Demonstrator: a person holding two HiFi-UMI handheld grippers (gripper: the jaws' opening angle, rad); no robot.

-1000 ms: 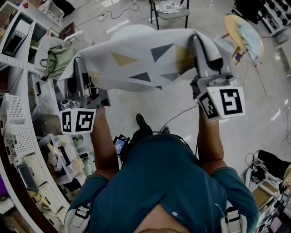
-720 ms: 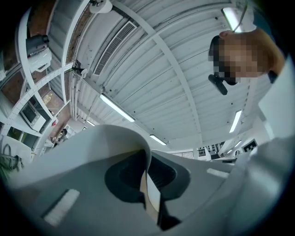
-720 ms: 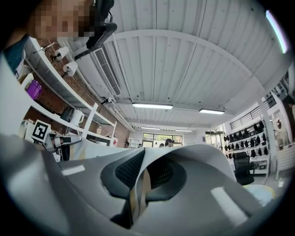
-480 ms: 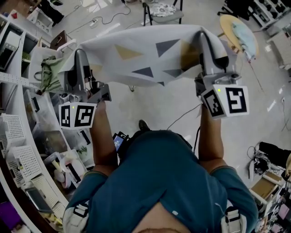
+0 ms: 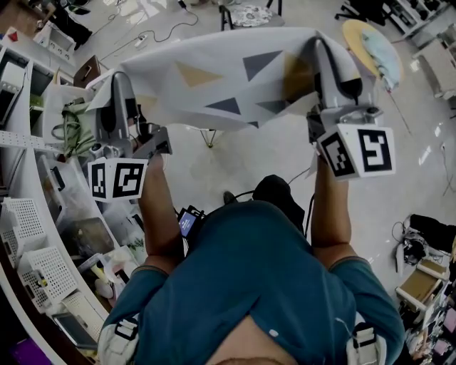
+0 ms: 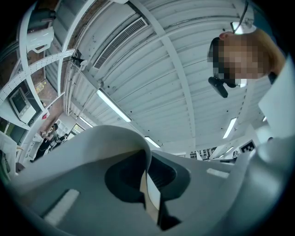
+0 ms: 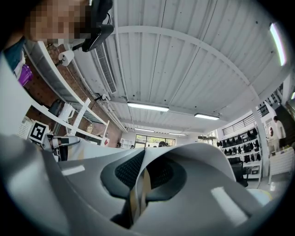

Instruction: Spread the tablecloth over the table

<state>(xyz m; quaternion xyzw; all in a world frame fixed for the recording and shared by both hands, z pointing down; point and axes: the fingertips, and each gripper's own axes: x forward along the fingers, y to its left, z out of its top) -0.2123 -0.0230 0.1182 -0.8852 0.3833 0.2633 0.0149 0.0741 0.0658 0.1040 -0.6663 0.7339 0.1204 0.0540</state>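
Bright, even indoor light from ceiling tube lamps (image 7: 147,107), faint shadows on the floor (image 5: 249,153), strong fisheye curving, dark rounded corners, foreground below the lamps soft

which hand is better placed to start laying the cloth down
Right, probably: the right gripper holds its tablecloth edge farther forward than the left gripper, though both are shut on it.

We have open floor (image 5: 246,160) ahead and right; cluttered shelves (image 5: 32,214) crowd our left, a chair (image 5: 251,13) stands beyond

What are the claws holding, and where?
The tablecloth: the left claw and right claw each pinch one edge, near opposite ends.
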